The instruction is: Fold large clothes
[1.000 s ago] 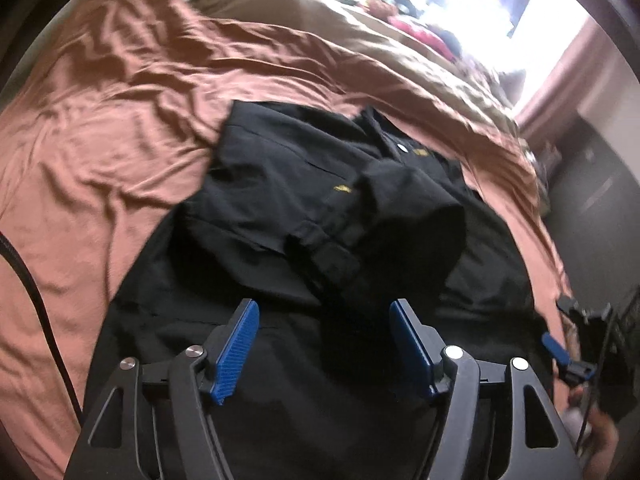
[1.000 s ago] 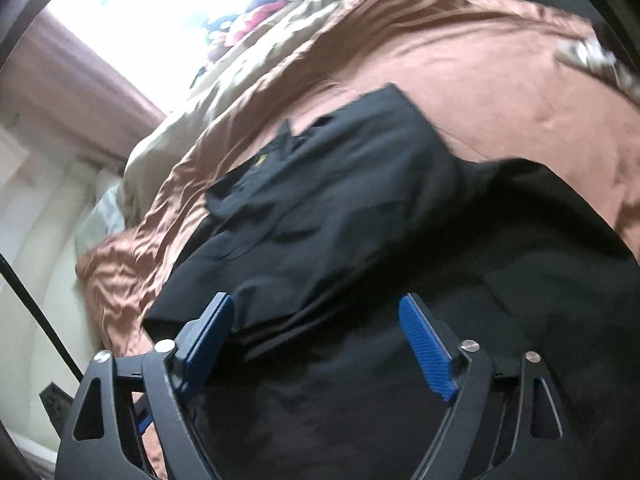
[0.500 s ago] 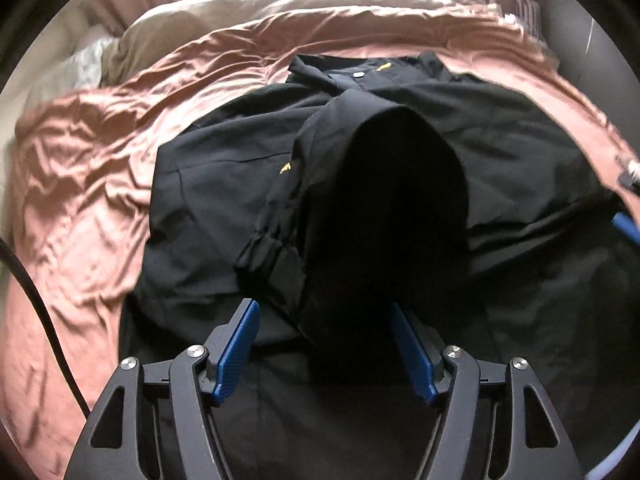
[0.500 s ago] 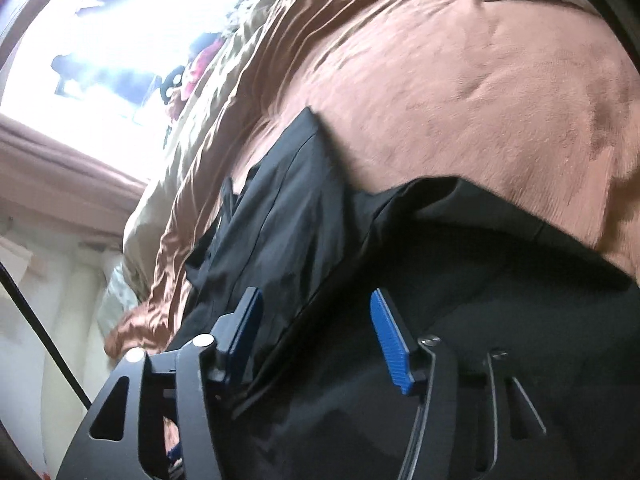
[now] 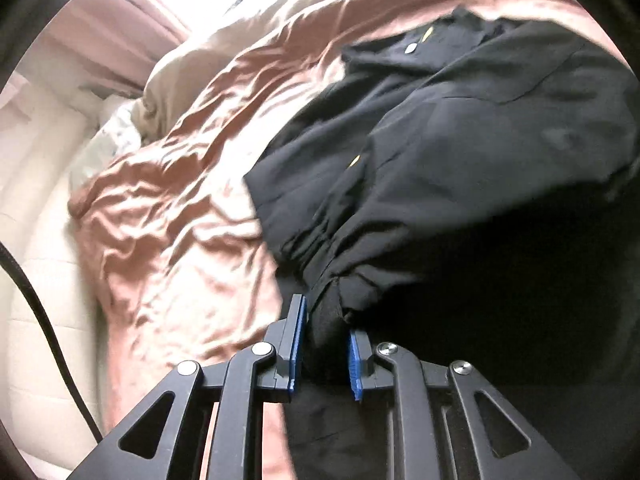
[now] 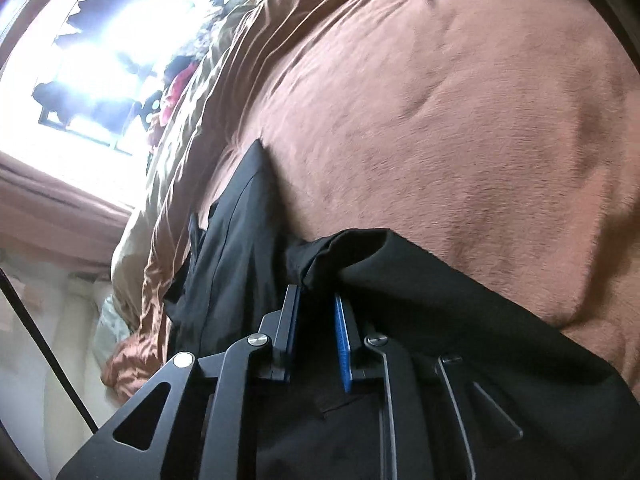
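In the left wrist view, the left gripper (image 5: 325, 332), black with blue pads, sits at bottom centre. Its jaws are closing, and a bunched fold of the black fabric jacket (image 5: 460, 160) is pinched between the pads. The jacket fills the right half of the frame, lying on the wrinkled salmon-pink bedsheet (image 5: 180, 220), which spreads across the left and top. A black cable (image 5: 40, 320) curves along the left edge.

In the right wrist view, the right gripper (image 6: 316, 312) sits at lower centre, jaws closing on a raised edge of the jacket (image 6: 400, 280). The jacket covers the lower frame; the bedsheet (image 6: 440, 120) fills the upper right. A bright window (image 6: 100, 60) glares at upper left.
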The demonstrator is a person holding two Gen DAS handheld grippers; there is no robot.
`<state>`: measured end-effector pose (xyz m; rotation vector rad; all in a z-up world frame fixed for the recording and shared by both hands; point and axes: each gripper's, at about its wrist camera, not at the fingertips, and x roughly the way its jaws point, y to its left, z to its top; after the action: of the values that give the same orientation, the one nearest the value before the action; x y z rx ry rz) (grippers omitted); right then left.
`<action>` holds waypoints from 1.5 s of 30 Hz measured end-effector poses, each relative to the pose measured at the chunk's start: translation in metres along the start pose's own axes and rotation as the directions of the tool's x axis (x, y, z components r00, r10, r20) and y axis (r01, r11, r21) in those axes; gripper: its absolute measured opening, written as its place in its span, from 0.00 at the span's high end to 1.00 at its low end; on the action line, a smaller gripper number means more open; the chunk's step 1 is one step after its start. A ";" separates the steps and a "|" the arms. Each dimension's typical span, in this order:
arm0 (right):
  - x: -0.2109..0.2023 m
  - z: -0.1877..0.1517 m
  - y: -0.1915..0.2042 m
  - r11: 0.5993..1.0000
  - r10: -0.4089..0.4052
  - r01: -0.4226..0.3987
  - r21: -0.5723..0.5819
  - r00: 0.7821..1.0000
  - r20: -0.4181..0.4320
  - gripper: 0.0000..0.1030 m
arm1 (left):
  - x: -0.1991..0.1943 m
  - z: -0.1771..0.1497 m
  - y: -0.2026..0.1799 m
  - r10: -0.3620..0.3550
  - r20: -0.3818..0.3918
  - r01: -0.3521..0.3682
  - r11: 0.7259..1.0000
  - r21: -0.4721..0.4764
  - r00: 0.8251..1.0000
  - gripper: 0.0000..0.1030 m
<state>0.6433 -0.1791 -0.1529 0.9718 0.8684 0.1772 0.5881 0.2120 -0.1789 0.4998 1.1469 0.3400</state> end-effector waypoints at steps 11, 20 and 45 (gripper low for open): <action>-0.010 -0.017 0.033 0.994 0.088 -0.090 -0.058 0.995 -0.044 0.86 | 0.012 -0.039 0.043 0.065 -0.152 -0.064 0.998 0.014 0.986 0.73; 0.003 -0.024 0.047 0.976 0.091 -0.101 -0.190 0.994 -0.063 0.86 | -0.019 -0.020 0.055 -0.192 0.031 0.194 0.951 -0.242 0.981 0.66; 0.003 -0.030 0.076 0.949 -0.032 0.000 -0.317 0.995 -0.093 0.58 | -0.018 -0.032 0.052 -0.316 0.118 0.336 0.843 -0.421 0.941 0.60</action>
<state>0.6414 -0.1146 -0.1032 0.6594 0.9041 0.3417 0.5518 0.2532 -0.1468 -0.0877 1.0499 0.2744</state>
